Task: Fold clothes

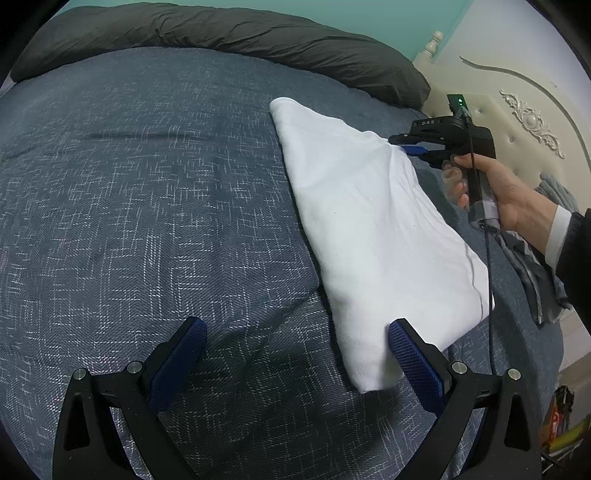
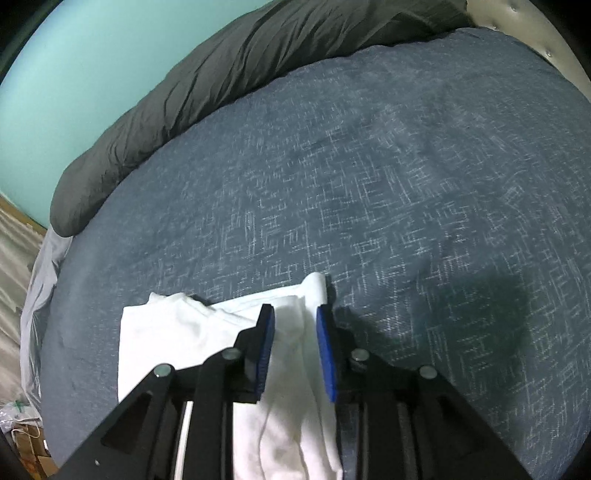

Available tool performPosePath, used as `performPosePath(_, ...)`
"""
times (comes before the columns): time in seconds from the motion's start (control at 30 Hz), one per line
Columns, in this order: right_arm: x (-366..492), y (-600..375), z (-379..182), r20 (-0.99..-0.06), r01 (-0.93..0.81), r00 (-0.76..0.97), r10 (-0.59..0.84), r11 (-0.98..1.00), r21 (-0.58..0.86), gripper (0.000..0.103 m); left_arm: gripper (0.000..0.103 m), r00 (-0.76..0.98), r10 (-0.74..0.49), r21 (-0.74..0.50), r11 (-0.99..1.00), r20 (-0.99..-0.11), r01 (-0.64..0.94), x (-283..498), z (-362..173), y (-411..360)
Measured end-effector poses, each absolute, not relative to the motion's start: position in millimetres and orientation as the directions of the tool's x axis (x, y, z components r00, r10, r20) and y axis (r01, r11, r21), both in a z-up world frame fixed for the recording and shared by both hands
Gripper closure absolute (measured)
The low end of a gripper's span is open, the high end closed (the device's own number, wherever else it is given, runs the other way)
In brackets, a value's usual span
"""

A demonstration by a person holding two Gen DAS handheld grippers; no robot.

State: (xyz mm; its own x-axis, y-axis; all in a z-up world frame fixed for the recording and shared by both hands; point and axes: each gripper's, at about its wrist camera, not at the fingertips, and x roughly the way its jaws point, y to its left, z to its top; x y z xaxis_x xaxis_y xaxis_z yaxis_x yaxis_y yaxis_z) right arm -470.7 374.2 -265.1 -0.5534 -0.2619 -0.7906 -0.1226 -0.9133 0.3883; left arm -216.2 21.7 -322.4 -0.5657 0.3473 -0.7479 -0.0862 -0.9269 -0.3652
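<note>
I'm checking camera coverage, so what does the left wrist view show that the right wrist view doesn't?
Only the left wrist view shows the hand holding the right tool, the cream headboard and the left tool, open over the bedspread. Only the right wrist view shows the white garment's edge between the right tool's pads. Both share the folded white garment, blue bedspread and dark duvet.

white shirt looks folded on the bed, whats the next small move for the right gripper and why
Probably open the right hand-held gripper a little more and back it off the folded white shirt: its pads straddle a ridge of cloth, and the left hand-held gripper is already open.
</note>
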Motion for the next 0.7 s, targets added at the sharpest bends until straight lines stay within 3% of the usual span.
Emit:
performPosePath(0.23,-493.2,354.3,-274.8,-0.812,-0.102,-0.523,-0.258,-0.927,0.36,0.081,0.002,-0.566,0.352,-0.371,-0.925,-0.746,-0.086,-212.3,-321.3,20.8)
performPosePath(0.27,-494.2,352.0,-276.8,-0.82,-0.103,-0.516,-0.247,-0.933,0.345,0.084,0.002,-0.566,0.352,-0.371,-0.925,-0.745,-0.086,-211.7,-321.2,20.7)
performPosePath(0.3,-494.2,350.1,-276.8,-0.819,-0.096,-0.519,-0.246,-0.935,0.342,0.094,0.002,-0.567,0.352,-0.372,-0.924,-0.745,-0.086,-211.0,-321.1,20.6)
performPosePath(0.4,-492.6,345.3,-269.3,-0.802,-0.08,-0.555,-0.221,-0.945,0.316,0.098,0.002,-0.567,0.352,-0.372,-0.924,-0.745,-0.085,-208.3,-320.8,20.5)
performPosePath(0.7,-503.2,347.0,-270.2,-0.827,-0.133,-0.548,-0.127,-0.963,0.236,0.099,0.002,-0.566,0.349,-0.37,-0.925,-0.747,-0.083,-202.2,-319.7,19.1)
